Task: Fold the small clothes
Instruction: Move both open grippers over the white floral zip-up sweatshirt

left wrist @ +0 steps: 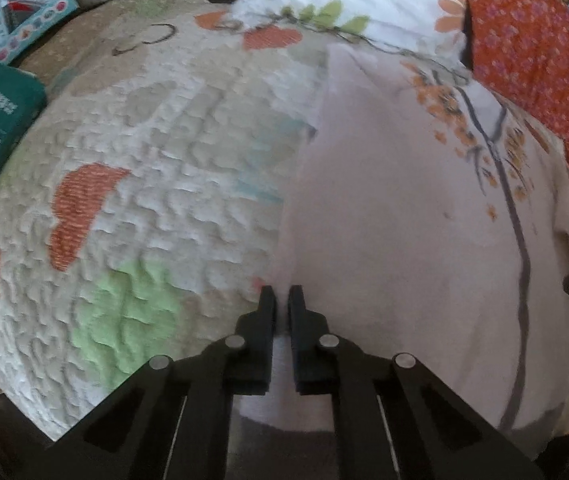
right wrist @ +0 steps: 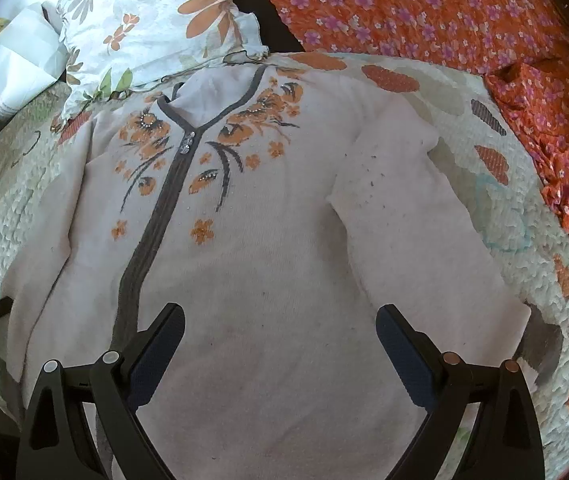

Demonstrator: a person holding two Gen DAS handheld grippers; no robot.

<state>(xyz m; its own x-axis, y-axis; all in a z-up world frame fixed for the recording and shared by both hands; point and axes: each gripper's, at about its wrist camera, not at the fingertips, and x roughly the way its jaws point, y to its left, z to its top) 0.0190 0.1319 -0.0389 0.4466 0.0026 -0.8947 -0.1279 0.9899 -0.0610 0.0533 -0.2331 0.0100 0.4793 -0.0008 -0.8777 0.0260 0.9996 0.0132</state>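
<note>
Left wrist view: left gripper (left wrist: 281, 294) pinched tight on near left edge of pale pink cardigan (left wrist: 396, 240) — fabric caught between pads. Cardigan lies flat, front up, on quilted bedspread (left wrist: 144, 200), collar toward far side by floral pillow (right wrist: 152, 20). Right gripper (right wrist: 280, 320) hovers over cardigan's lower front, jaws spread wide, nothing between them. Orange floral cloth (right wrist: 444, 12) bunched far right.

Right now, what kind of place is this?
Probably a bedroom: a cardigan is spread on a quilt on what looks like a bed, with a floral pillow behind it.
</note>
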